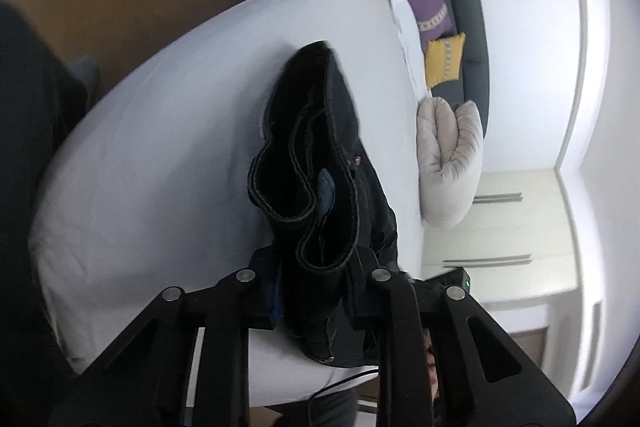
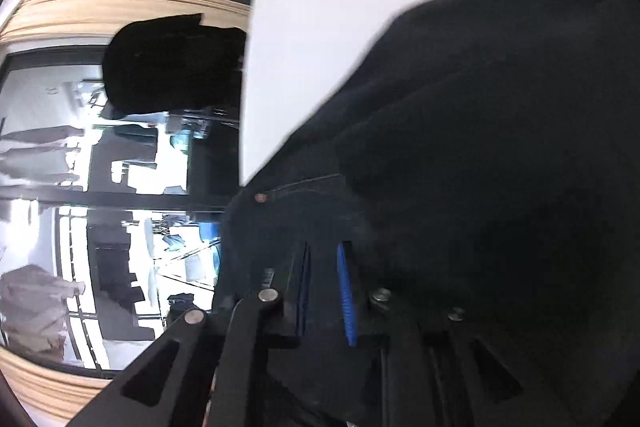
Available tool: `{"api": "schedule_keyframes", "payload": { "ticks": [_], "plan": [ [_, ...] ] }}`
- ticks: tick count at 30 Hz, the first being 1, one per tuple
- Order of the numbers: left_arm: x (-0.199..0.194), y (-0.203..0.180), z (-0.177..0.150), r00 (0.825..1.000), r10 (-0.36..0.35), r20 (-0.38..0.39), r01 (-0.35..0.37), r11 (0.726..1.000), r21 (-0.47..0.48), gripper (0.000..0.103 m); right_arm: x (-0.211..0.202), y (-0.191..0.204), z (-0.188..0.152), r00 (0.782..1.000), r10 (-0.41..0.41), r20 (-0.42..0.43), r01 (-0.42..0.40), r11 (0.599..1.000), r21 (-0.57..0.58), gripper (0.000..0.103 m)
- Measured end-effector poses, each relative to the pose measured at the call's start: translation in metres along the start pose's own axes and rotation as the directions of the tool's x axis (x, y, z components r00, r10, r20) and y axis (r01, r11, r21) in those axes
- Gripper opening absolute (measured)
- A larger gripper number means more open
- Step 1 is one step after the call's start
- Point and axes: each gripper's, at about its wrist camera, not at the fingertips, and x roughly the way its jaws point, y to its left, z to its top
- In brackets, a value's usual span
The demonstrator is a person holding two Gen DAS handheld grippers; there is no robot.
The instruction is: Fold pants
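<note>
Dark pants (image 1: 312,147) lie bunched on the white bed (image 1: 160,147), their stitched hems curling toward the camera. My left gripper (image 1: 316,279) is shut on the folded layers near those hems, and cloth fills the gap between its fingers. In the right wrist view the pants (image 2: 480,147) cover most of the right side, with a copper rivet showing near a seam. My right gripper (image 2: 324,291) is shut on the dark cloth; one blue pad (image 2: 346,295) shows against the fabric. The white sheet (image 2: 320,27) lies beyond.
A purple pillow (image 1: 430,11), a yellow pillow (image 1: 444,61) and a rolled white duvet (image 1: 444,155) sit by the dark headboard (image 1: 468,27). A white drawer unit (image 1: 504,227) stands beside the bed. A large window (image 2: 100,207) and a dark shape (image 2: 172,63) lie past the bed's edge.
</note>
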Motion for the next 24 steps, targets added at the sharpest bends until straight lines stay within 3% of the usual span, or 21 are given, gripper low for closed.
{"api": "schedule_keyframes", "payload": {
  "ticks": [2, 3, 8, 14, 15, 16, 17, 18, 19, 24],
  "plan": [
    [-0.002, -0.014, 0.000, 1.000, 0.014, 0.008, -0.014, 0.999, 0.049, 0.018, 0.013, -0.008, -0.002, 0.998, -0.063, -0.025, 0.063, 0.998, -0.011, 0.002],
    [-0.003, -0.022, 0.001, 1.000, 0.023, 0.012, -0.024, 0.997, 0.071, 0.018, 0.016, -0.012, -0.003, 0.998, -0.064, -0.022, 0.064, 0.998, -0.008, 0.000],
    [-0.006, -0.068, -0.002, 0.997, 0.063, 0.033, -0.068, 0.977, 0.200, 0.016, 0.014, -0.018, -0.012, 0.998, -0.059, 0.008, 0.059, 0.998, -0.010, 0.000],
    [0.013, -0.144, -0.008, 0.996, 0.086, 0.037, -0.094, 0.916, 0.389, 0.016, -0.002, -0.010, -0.011, 0.999, -0.050, 0.016, 0.050, 0.997, -0.065, 0.001],
    [0.018, -0.157, -0.012, 0.995, 0.093, 0.034, -0.098, 0.897, 0.431, 0.016, -0.010, -0.006, -0.010, 0.999, -0.031, 0.033, 0.033, 0.997, -0.063, 0.013],
    [0.026, -0.175, -0.019, 0.995, 0.099, 0.033, -0.102, 0.869, 0.484, 0.016, -0.025, -0.003, -0.009, 0.997, 0.014, 0.077, -0.009, 0.998, -0.066, 0.038],
    [0.034, -0.191, -0.028, 0.994, 0.106, 0.027, -0.104, 0.839, 0.534, 0.016, -0.040, -0.002, -0.010, 0.991, 0.062, 0.123, -0.054, 0.996, -0.065, 0.052],
    [0.045, -0.208, -0.039, 0.993, 0.119, 0.018, -0.106, 0.799, 0.592, 0.016, -0.055, -0.002, -0.008, 0.981, 0.106, 0.165, -0.096, 0.993, -0.066, 0.072],
    [0.057, -0.224, -0.051, 0.991, 0.133, 0.009, -0.107, 0.757, 0.644, 0.016, -0.070, -0.001, -0.007, 0.970, 0.149, 0.190, -0.136, 0.987, -0.080, 0.080],
    [0.126, -0.270, -0.125, 0.976, 0.213, -0.047, -0.077, 0.538, 0.839, 0.016, -0.096, -0.007, 0.002, 0.947, 0.291, 0.139, -0.279, 0.955, -0.097, 0.092]
  ]
}}
